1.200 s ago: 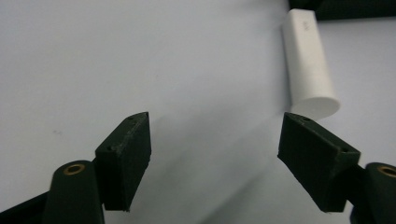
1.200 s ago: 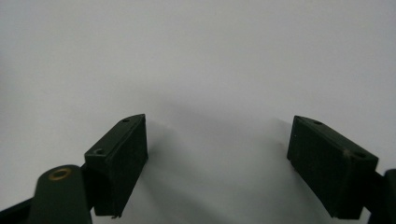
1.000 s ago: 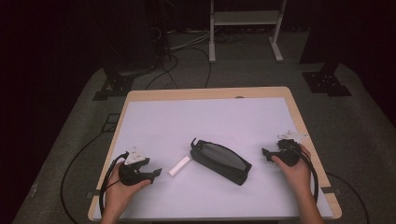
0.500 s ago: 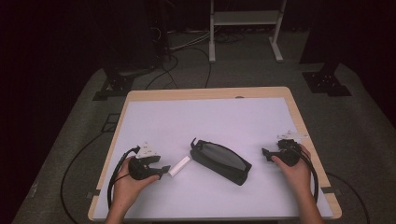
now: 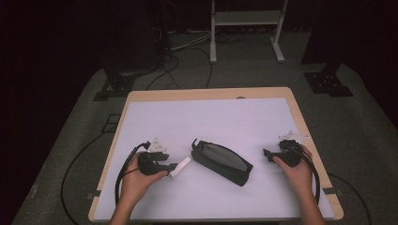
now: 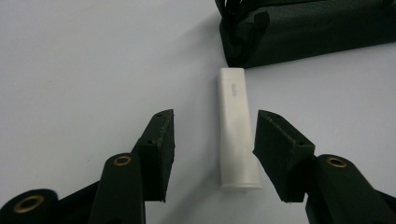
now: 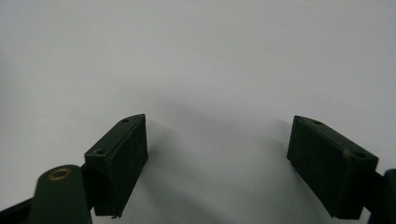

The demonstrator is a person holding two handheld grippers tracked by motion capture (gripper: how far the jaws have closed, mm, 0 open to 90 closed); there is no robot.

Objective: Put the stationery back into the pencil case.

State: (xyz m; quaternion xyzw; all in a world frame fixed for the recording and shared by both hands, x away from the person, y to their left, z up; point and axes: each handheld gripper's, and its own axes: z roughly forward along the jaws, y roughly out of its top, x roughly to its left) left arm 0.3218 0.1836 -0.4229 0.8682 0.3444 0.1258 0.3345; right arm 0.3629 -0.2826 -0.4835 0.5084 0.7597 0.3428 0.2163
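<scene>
looking down from the high view, i take the dark soft zippered pouch (image 5: pixel 222 161) as my landmark; it lies slantwise near the middle of the pale lilac table top with a light wooden edge (image 5: pixel 216 122), one end toward the far left and the other toward the near right.

just off the pouch's left end lies a small white rectangular plastic stick (image 5: pixel 180 166), close to that end but, in the left gripper view, apart from it by a thin strip of table. in that view the stick (image 6: pixel 237 126) runs lengthwise away from the camera toward the pouch (image 6: pixel 308 28), with faint grey lettering near its far end that i cannot read.

my left gripper (image 5: pixel 170 167) sits left of the pouch, held in the left hand (image 5: pixel 138 176), its black cable looping out on the side away from the pouch. its jaws stand apart, and in the left gripper view (image 6: pixel 215 154) the near half of the stick lies between them. there is a clear gap on the left side and a narrow one on the right, so neither pad presses it. i cannot tell whether the jaws rest on the table.

my right gripper (image 5: pixel 268 155) is well right of the pouch, near the table's right edge, held in the right hand (image 5: pixel 295 171) and pointing back toward the pouch. in the right gripper view its jaws (image 7: pixel 217 163) are spread wide over bare table surface.
</scene>
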